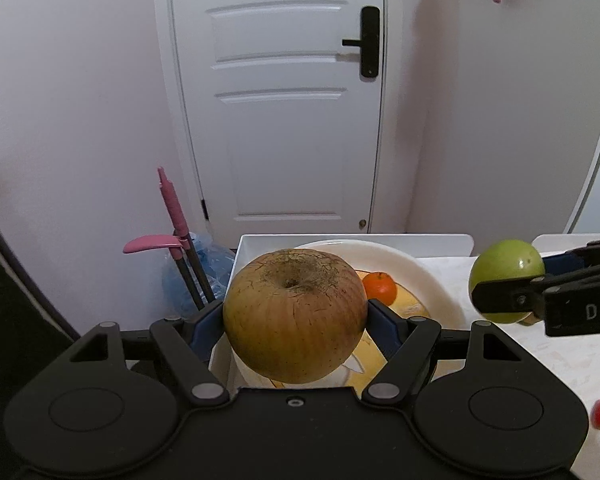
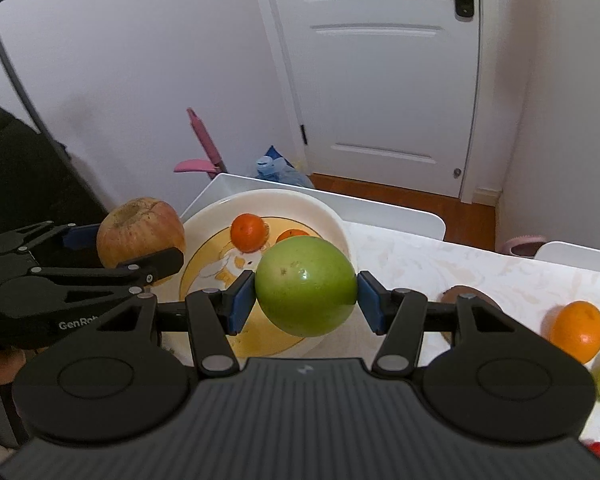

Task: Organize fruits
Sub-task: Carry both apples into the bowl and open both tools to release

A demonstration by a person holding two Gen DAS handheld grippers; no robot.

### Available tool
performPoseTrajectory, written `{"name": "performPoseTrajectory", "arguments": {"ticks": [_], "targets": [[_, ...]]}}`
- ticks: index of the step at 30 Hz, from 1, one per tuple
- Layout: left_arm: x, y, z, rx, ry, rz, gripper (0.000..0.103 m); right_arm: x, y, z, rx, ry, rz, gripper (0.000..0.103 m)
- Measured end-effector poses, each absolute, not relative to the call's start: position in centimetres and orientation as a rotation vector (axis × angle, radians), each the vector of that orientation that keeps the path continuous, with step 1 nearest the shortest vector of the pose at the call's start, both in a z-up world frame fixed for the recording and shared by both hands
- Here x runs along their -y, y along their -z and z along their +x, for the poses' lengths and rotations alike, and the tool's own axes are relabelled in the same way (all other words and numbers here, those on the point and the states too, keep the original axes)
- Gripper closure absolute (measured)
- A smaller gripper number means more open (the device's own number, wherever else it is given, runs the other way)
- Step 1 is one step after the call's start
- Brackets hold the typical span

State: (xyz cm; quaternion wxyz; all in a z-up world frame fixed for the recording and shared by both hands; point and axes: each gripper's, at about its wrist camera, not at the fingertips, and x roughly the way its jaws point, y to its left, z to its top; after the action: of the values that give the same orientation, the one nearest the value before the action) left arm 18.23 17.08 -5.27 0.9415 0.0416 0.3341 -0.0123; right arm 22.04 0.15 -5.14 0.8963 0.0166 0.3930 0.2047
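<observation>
Now the left gripper [image 1: 295, 316] squeezes a big brown apple [image 1: 295, 316] above the near left side of the plate [image 1: 436, 280]. Right of it, the right gripper [image 2: 306, 286] squeezes a green apple [image 2: 306, 286] above the plate's right edge.

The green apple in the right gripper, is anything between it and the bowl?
Nothing visible blocks it. The green apple hangs clamped over the bowl near its rim; inside lie only two small oranges, on the far side.
</observation>
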Motion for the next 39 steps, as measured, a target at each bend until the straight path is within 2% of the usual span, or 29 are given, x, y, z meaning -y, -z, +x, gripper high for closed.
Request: {"name": "performPoseTrajectory", "arguments": {"ticks": [22, 23, 26, 39], "targets": [[-17.5, 10.3, 23.3, -0.771, 0.102, 0.201, 0.023, -1.6, 7.1, 24.7, -0.858, -0.333, 0.059, 0.033], [-17.4, 10.4, 23.2, -0.774, 0.099, 0.208, 0.022, -1.6, 7.0, 24.8, -0.858, -0.336, 0.059, 0.033], [-17.2, 9.6, 22.3, -0.721, 0.08, 0.232, 0.0, -1.5, 6.7, 24.9, -0.856, -0.352, 0.057, 0.033], [-18.3, 7.6, 18.6, -0.747, 0.007, 0.149, 0.0, -2.1, 6.7, 25.9, -0.866, -0.458, -0.022, 0.033]]}}
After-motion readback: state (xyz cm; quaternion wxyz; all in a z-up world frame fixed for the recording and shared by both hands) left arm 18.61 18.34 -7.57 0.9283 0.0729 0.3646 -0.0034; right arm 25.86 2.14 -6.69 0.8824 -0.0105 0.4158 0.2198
